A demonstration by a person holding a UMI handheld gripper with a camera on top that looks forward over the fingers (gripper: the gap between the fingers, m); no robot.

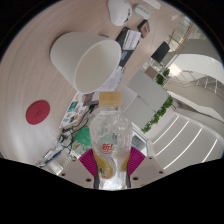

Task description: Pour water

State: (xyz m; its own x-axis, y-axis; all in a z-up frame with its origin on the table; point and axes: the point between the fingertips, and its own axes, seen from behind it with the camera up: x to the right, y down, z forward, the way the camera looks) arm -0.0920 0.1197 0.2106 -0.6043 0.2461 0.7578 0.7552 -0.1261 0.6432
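The big table (45, 75) is filling most of the view, and it is looking tilted because the tongs are leaning over. On the table a white paper cup (84, 55) is sitting, just beyond the top of the bottle. A red round thing (38, 111) is lying off to one side, well apart from the cup. Some papers and small things (75, 120) are lying near the bottle, but they are too small to tell what they are.

The tongs (108, 160) are gripping a clear plastic bottle (108, 135). Both pink pads (136, 153) are pressing on its sides, down by the red label (106, 152). The bottle is sticking out ahead of the tongs, with its top pointing toward the cup.

I think the picking up is done. The bottle is getting lined up with the cup. I cannot see any water coming out yet, and I cannot tell if the cap is off. So the pouring is probably still waiting to happen.
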